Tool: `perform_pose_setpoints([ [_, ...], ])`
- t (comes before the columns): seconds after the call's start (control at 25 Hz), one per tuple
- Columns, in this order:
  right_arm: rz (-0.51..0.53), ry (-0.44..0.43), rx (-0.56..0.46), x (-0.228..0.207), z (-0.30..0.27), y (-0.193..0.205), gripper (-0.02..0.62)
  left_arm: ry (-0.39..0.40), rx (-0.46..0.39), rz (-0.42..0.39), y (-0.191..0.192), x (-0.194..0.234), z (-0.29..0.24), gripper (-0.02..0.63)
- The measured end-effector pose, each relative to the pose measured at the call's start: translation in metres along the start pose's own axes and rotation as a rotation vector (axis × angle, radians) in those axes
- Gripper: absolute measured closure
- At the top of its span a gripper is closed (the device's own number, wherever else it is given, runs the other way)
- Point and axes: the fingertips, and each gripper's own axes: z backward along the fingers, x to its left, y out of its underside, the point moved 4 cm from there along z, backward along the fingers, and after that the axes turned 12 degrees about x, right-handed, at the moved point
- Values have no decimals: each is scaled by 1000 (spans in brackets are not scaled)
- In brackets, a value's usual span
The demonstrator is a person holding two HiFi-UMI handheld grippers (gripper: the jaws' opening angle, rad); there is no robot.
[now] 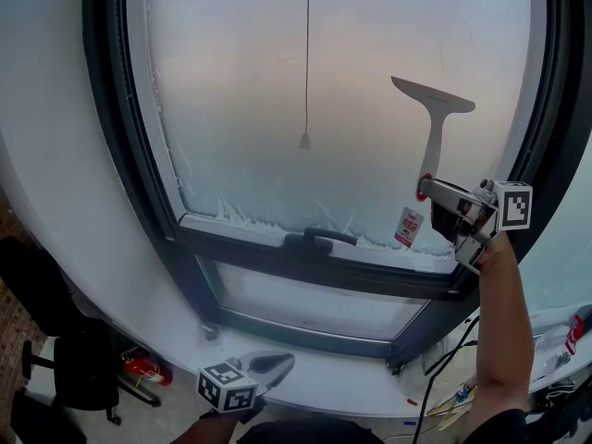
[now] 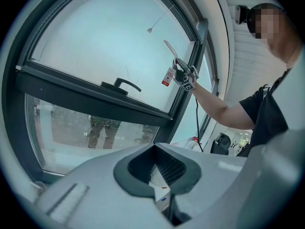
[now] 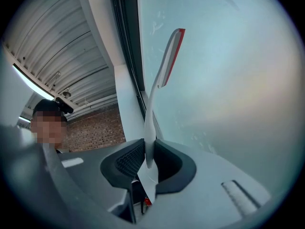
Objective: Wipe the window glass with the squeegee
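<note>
I count one squeegee (image 1: 435, 123); two grippers, namely one right gripper (image 1: 431, 191) and one left gripper (image 1: 279, 363); two marker cubes (image 1: 513, 204), one on each gripper. The window shows two panes, one upper pane (image 1: 324, 91) and one lower pane (image 1: 314, 303); one window handle (image 1: 319, 239); one pull cord (image 1: 307, 54); one red-and-white tag (image 1: 408, 227).

The lower end of the squeegee (image 1: 435, 132) handle is hidden between the jaws of the right tool (image 1: 428, 191). The print on its tag (image 1: 408, 227) is too small to be read. The window frame (image 1: 116, 128) is cut off at the head view's top edge.
</note>
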Motion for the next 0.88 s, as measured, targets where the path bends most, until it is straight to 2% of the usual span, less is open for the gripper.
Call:
perform_pose_setpoints([
  [0.4, -78, -27, 4, -14, 2, 46, 508, 14, 26, -1, 0, -5, -10, 606],
  [0.88, -243, -66, -50, -29, -2, 124, 506, 53, 49, 5, 1, -9, -20, 606],
])
